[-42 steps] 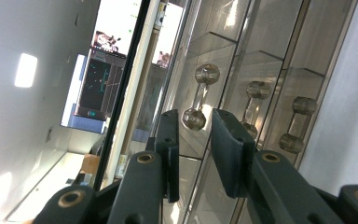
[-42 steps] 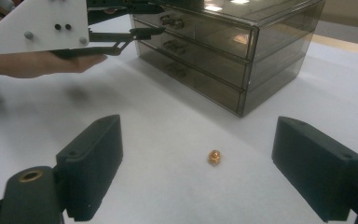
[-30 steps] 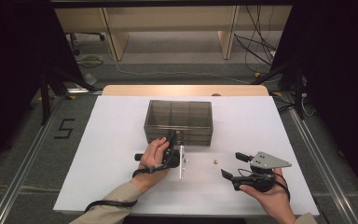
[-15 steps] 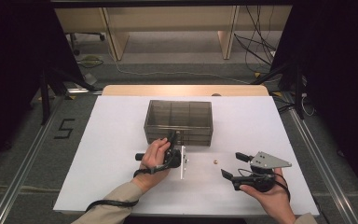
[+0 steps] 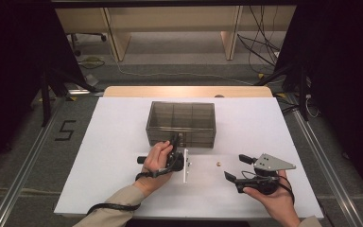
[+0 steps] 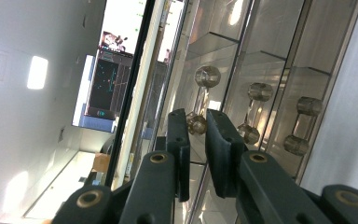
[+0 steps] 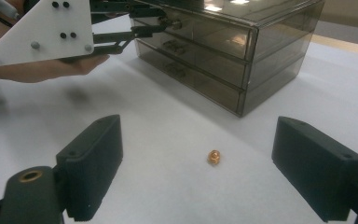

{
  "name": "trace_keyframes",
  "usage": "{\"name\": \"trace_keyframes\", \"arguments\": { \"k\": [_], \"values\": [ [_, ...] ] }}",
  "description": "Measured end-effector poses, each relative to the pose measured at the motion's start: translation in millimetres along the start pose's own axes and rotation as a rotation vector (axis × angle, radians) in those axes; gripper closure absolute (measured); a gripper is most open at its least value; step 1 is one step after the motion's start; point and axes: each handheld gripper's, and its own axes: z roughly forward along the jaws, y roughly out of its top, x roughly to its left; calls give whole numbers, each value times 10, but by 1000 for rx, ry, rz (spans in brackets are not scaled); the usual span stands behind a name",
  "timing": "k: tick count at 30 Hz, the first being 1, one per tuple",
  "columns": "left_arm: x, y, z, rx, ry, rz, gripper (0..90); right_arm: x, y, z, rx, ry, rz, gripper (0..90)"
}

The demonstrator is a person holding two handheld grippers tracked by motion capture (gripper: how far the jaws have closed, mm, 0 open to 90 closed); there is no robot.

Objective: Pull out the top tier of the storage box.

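Smoked plastic drawer box point(image 5: 181, 123) sits mid-table on the white tabletop point(image 5: 108, 142), drawers with round knobs facing the person. Left gripper point(image 6: 196, 135) is at the box front, jaws nearly closed on the knob point(image 6: 196, 124) of the top drawer. Small brass nut point(image 7: 214, 157) lies loose on the table, in front of the right gripper point(image 7: 214, 172), jaws wide open, holding nothing. A "5" point(image 5: 65, 130) is marked on the floor at left.

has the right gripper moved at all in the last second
No. In the high view the right gripper sits in the same spot relative to the small brass nut and the drawer cabinet, jaws wide open.
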Motion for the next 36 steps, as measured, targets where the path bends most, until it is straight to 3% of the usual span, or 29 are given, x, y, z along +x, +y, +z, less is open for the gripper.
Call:
{"name": "trace_keyframes", "arguments": {
  "k": [28, 32, 36],
  "values": [
    [-16, 7, -104, -6, -8, 11, 799, 0, 2, -6, -1, -1, -1, 171],
    [20, -1, -139, -11, -44, -34, 791, 1, 2, -9, -1, -2, -2, 171],
    [63, -16, -198, -14, -106, -71, 645, -2, 1, -13, -1, -2, 1, 171]
  ]
}}
